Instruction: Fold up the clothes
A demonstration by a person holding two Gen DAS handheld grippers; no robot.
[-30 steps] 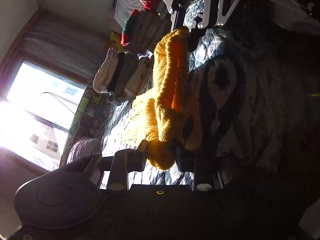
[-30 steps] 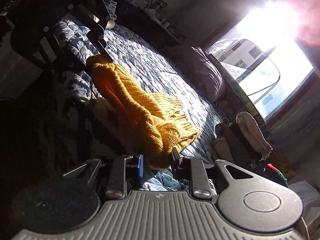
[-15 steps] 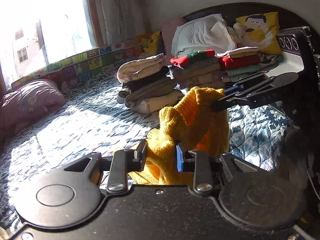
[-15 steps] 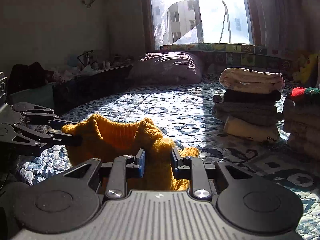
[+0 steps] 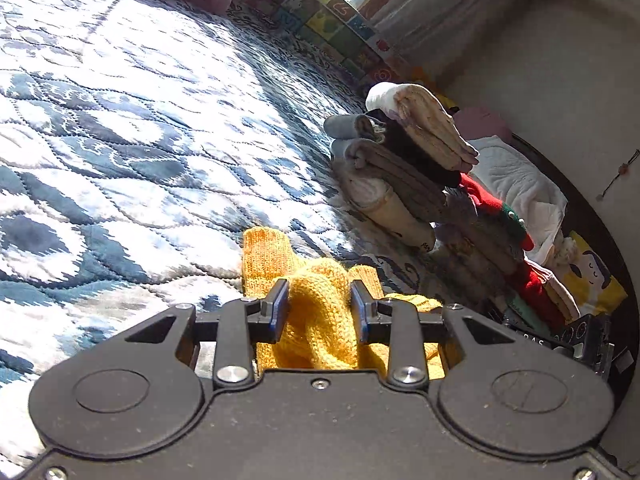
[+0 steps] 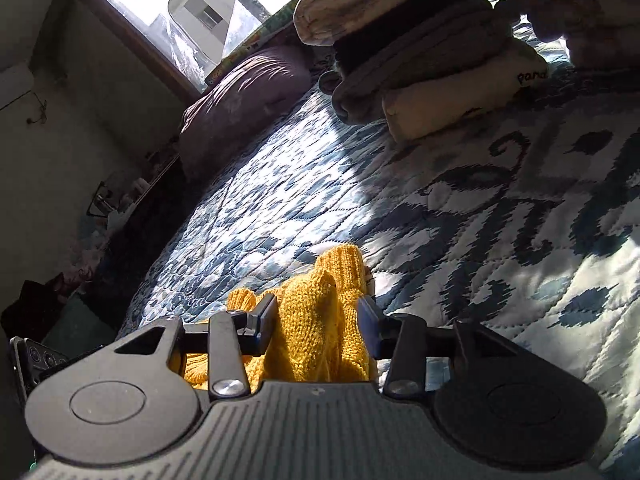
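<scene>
With both grippers, left gripper (image 5: 319,309) and right gripper (image 6: 316,322), clamped on the yellow sweater (image 5: 320,320) low over the bed (image 5: 132,152), uneven release could let the thick knit slump and spoil the fold.

Both wrist cameras low, close over quilt (image 5: 120,140), tilted; both see folded stack (image 6: 420,60).

A bed (image 6: 460,216) with a blue-and-white quilted cover fills the room, sunlit in patches. At its far end a window (image 6: 192,4) shows a pale building outside. Below the window lies a purple pillow (image 6: 248,96). A plain light wall (image 5: 560,60) rises beside the bed, past a curtain (image 5: 448,8).
</scene>
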